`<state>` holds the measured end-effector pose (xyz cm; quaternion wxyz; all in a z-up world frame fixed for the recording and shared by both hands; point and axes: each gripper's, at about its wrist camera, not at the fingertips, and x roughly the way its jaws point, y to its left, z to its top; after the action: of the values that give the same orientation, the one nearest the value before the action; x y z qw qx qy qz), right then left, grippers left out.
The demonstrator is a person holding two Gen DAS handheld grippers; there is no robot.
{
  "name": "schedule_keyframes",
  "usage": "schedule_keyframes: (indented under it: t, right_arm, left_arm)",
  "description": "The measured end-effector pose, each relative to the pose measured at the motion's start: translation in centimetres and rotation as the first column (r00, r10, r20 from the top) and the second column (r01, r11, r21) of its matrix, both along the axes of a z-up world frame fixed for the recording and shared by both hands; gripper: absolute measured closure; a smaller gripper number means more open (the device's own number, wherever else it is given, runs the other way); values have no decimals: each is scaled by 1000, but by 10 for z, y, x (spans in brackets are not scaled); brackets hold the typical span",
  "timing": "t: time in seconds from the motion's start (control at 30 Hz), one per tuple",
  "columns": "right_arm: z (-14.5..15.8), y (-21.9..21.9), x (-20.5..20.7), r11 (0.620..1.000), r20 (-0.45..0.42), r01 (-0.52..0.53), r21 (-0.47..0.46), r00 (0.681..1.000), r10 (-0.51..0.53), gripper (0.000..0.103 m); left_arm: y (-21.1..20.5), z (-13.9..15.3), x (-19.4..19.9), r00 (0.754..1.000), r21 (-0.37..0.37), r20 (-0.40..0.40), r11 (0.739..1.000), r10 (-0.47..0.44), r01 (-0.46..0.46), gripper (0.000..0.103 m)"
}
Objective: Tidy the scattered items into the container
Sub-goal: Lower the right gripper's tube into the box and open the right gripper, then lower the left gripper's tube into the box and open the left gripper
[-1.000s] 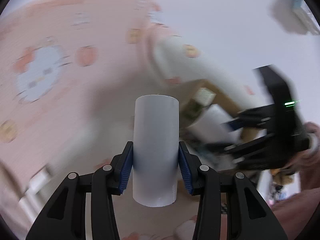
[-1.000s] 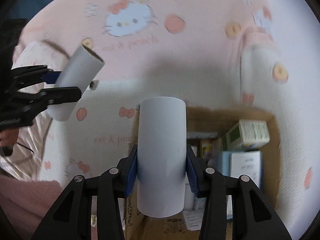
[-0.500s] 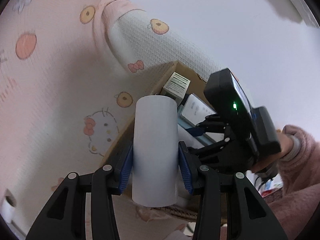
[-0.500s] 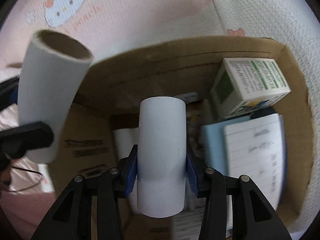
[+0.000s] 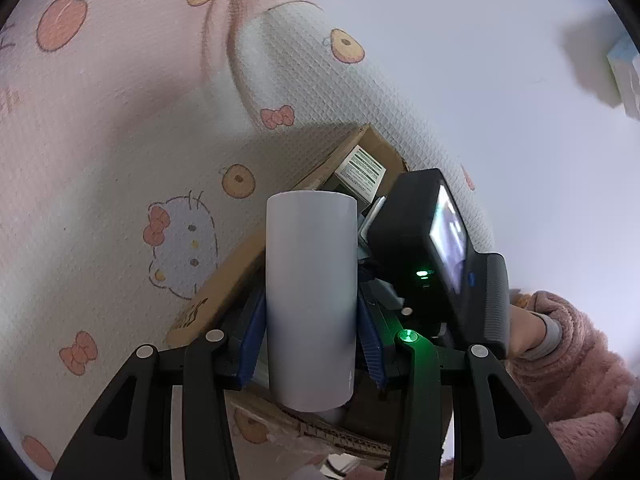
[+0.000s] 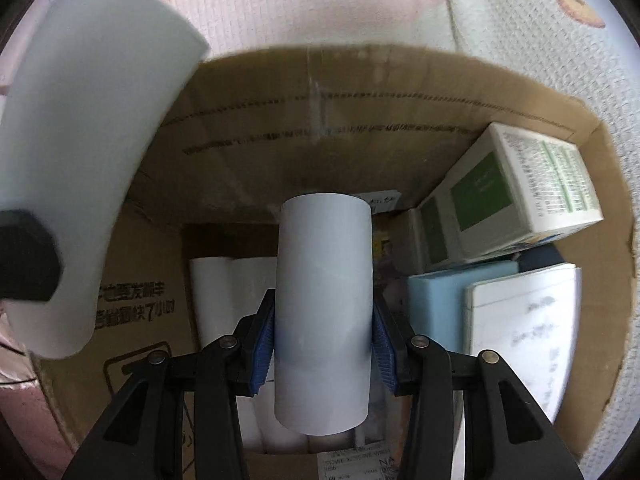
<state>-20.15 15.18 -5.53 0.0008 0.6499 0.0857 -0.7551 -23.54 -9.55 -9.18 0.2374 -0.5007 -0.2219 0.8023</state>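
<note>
We note the largest thing first: a pink and white bedspread [image 5: 120, 140] printed with cartoon cats, bows and peaches, which surrounds the cardboard box [image 6: 360, 92], our landmark. The box sits open on that bedspread, and in the left wrist view its brown rim [image 5: 224, 280] runs diagonally against the fabric. Inside the box, against its right wall, we see a green and white carton [image 6: 516, 192] tilted on a pale blue box [image 6: 436, 296], with a white printed sheet [image 6: 524, 332] just beside it. On the box floor, toward its left side, lie several white tubes [image 6: 224, 280] side by side. The right gripper [image 6: 323, 344] points down into the box, its blue pads pinching a white cardboard tube [image 6: 323, 312] at mid-length, the tube held over the box interior above the lying tubes. The left gripper [image 5: 311, 344] hangs at the box's left rim, its pads likewise pinching a second white tube [image 5: 311, 296]; this tube appears large and blurred at the upper left of the right wrist view [image 6: 88, 152]. A fuzzy pink sleeve [image 5: 568, 360] shows behind the right gripper's black body [image 5: 432, 248], above the box.
</note>
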Motion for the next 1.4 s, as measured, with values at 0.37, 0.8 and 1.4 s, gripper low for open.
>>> schedule_keyframes:
  t: [0.37,0.8,1.4]
  right_arm:
    - [-6,-2,7,996,43,-60,69,997,57,64]
    - [-10,5,21,991,97,-48,129,995,36,94]
    - [-19,0,16,985,130,-2,174,991,-22,94]
  left_arm:
    - [-4,-3,18,1000,-49,-16,999,-2,1,56]
    - [-2,-1,14,1000,-75,-26,997,-11,9,56]
    - [-2,26,29,995,-141,-98,989,22,-36,56]
